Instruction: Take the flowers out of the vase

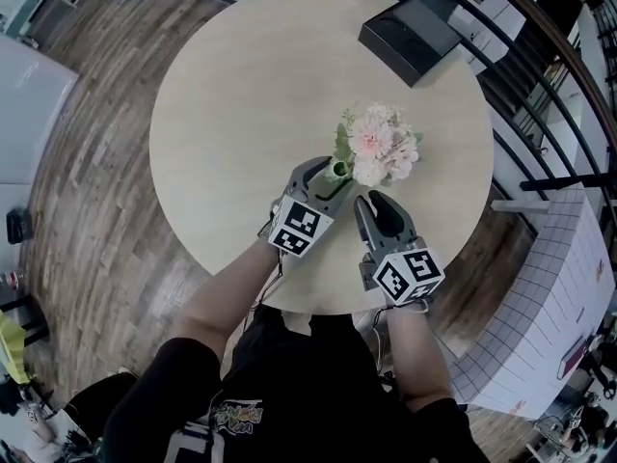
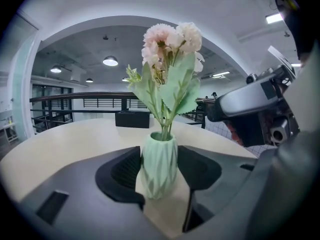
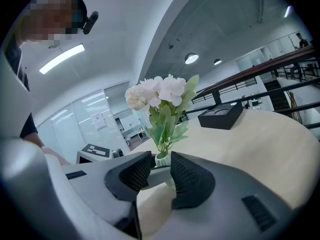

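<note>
A pale green faceted vase (image 1: 339, 169) (image 2: 160, 169) stands on the round table (image 1: 241, 114) and holds pink and white flowers (image 1: 384, 148) (image 2: 167, 44) with green leaves. My left gripper (image 1: 328, 174) (image 2: 160, 173) stands open, and the vase sits between its dark pads, which lie close to its sides. My right gripper (image 1: 374, 201) (image 3: 160, 171) is just right of the vase, below the blooms, open with nothing between its pads. Through its gap I see the vase (image 3: 162, 158) and flowers (image 3: 155, 94) a little beyond.
A black box (image 1: 410, 32) (image 2: 132, 119) (image 3: 220, 116) lies at the table's far edge. A dark railing (image 1: 540, 75) curves past the table on the right. Wooden floor surrounds the table. The person's arms reach in from the near edge.
</note>
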